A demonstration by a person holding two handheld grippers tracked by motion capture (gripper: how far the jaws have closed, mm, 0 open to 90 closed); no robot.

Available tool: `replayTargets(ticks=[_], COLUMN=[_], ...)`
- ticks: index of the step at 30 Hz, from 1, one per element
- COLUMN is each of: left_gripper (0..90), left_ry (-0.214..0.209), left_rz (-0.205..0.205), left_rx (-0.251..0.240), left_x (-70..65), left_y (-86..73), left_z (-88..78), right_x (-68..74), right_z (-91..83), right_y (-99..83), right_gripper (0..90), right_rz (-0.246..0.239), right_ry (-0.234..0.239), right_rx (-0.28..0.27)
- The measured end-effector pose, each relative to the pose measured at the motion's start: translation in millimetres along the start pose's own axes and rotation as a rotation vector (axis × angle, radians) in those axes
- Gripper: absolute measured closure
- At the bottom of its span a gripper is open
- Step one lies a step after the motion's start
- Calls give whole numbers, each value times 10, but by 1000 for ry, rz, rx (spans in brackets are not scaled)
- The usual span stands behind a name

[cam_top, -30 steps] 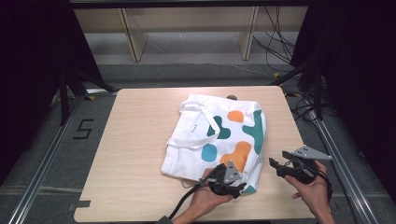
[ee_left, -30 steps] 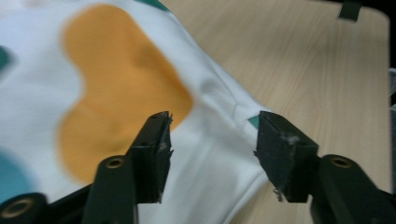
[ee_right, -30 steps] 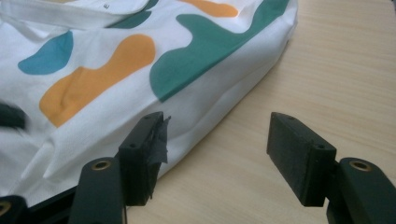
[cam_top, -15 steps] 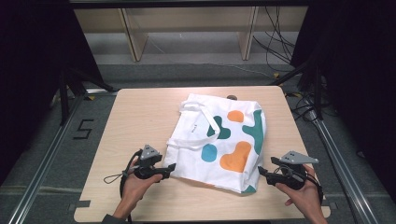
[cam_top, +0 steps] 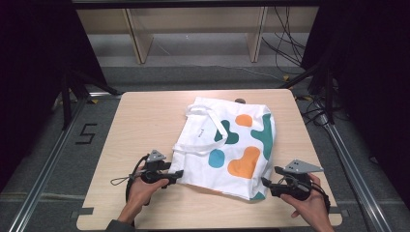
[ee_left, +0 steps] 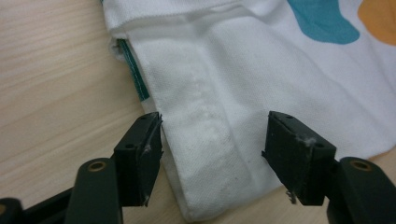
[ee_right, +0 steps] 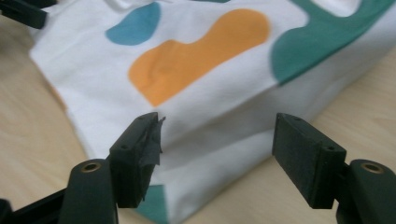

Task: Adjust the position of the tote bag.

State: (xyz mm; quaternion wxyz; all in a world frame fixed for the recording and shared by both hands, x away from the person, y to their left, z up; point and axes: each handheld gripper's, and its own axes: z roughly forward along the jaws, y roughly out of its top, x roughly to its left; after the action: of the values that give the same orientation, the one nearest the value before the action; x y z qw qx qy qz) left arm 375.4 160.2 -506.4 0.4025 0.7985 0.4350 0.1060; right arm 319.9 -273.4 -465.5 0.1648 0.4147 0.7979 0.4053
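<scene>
A white tote bag [cam_top: 227, 145] with teal, blue and orange blobs lies flat on the wooden table [cam_top: 145, 116], handles toward the left. My left gripper [cam_top: 180, 175] is at the bag's near left corner. In the left gripper view the jaws [ee_left: 212, 144] straddle that white hemmed corner [ee_left: 205, 154]; they have just been closing, with gaps still at both pads. My right gripper [cam_top: 265, 182] is at the near right corner. In the right gripper view its jaws [ee_right: 217, 140] have just been opening, with the bag's folded edge [ee_right: 210, 135] between them, untouched.
Wooden shelf legs [cam_top: 138, 38] stand behind the table. Cables [cam_top: 290, 53] trail on the floor at the back right. Metal rails [cam_top: 348, 159] run along both sides. A "5" mark [cam_top: 86, 134] is on the floor at the left.
My left gripper has swung from the bag's near middle leftward to its near left corner. The right gripper has shifted slightly toward the near right corner. The bag lies as before.
</scene>
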Motion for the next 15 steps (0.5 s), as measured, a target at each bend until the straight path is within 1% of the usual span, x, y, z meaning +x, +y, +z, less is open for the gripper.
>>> replayTargets(ticks=[1,2,3,4,5,6,7,8,9,10,11,12,13,14,15], left_gripper=[367,396,396,416,450,484,527,542,560,578,607,633,649,663,671], left_ry=[-4,-3,-10,-17,-20,-24,-20,-37,-44,-45,-46,-40,-41,-27,-29], left_rz=[8,4,-12,-4,6,22,34,57,73,67,79,74,93,102,109], left_rx=[-2,4,-5,11,13,11,11,30,33,35,38,32,36,37,38], left_x=[3,1,-6,-8,-24,-53,-74,-107,-123,-161,-187,-231,-266,-302,-334], left_y=[-11,-20,-31,-39,-47,-56,-61,-66,-68,-75,-84,-91,-94,-98,-108], left_z=[4,2,12,-1,-5,-12,-15,-23,-16,-9,2,19,20,17,13], right_x=[53,123,123,159,181,216,210,242,213,203,178,160,137,107,79], right_z=[2,38,38,56,74,94,134,157,197,221,249,269,276,287,281], right_y=[-5,-8,-8,-16,-19,-30,-45,-58,-75,-84,-93,-99,-102,-104,-100], right_gripper=[313,284,284,282,277,270,268,268,268,269,271,295,342,431,502], right_rz=[23,41,41,63,61,75,62,118,104,113,115,145,136,118,71], right_ry=[1,61,61,72,74,67,60,80,71,74,62,68,54,50,18], right_rx=[7,13,13,15,27,49,54,85,84,89,101,122,124,120,116])
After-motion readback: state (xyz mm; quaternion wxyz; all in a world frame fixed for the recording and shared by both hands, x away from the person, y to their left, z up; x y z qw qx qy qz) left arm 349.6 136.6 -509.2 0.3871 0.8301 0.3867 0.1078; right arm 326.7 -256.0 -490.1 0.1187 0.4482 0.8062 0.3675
